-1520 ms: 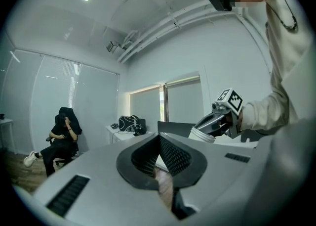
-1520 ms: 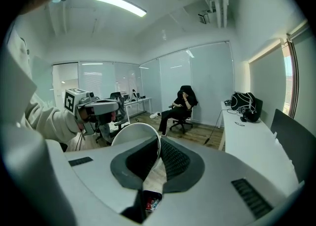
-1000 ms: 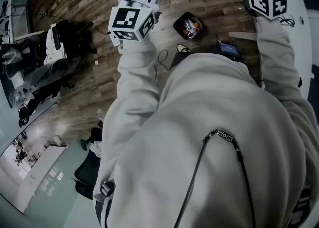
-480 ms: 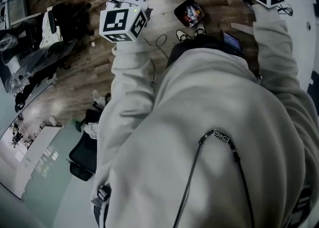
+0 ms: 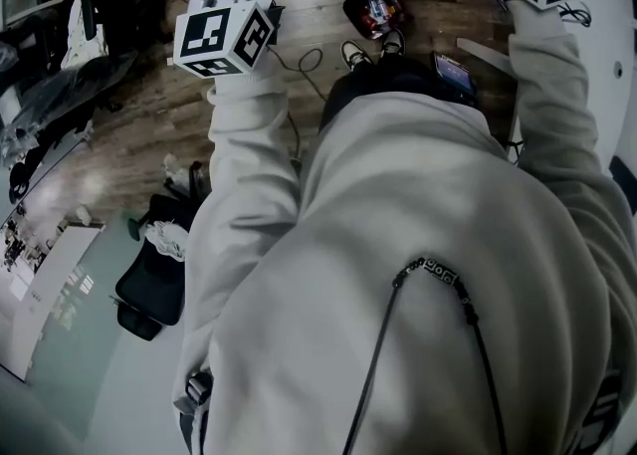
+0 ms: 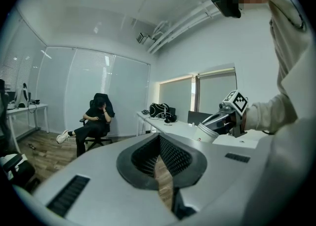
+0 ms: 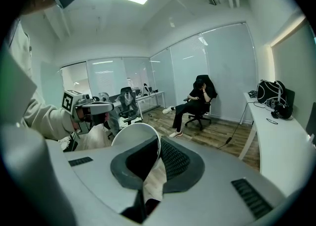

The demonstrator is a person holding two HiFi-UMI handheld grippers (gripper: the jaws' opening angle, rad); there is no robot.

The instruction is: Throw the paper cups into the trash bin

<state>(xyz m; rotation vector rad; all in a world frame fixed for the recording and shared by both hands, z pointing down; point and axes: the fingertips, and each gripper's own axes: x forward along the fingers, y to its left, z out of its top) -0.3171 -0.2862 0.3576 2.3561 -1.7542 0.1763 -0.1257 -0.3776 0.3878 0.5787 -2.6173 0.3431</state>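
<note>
My hoodie [image 5: 398, 174] pale grey, long sleeves [image 5: 249, 174] to wrists — dark beaded cord [image 5: 435, 266] at chest. Left gripper [image 6: 159, 163], right gripper [image 7: 154, 163]: grey shells, black-and-white marker cubes [image 5: 221, 37].

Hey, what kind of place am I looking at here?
Most likely an office: glass partition walls, a long white desk along one side, and a person seated in a swivel chair.

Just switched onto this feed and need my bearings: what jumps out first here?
A white paper cup pinched in the right gripper, its rim in the middle of that gripper's view. In the head view a pale hoodie covers most of the frame, with what looks like a dark bin of colourful rubbish on the wood floor at the top. A person in black sits by the glass wall.
</note>
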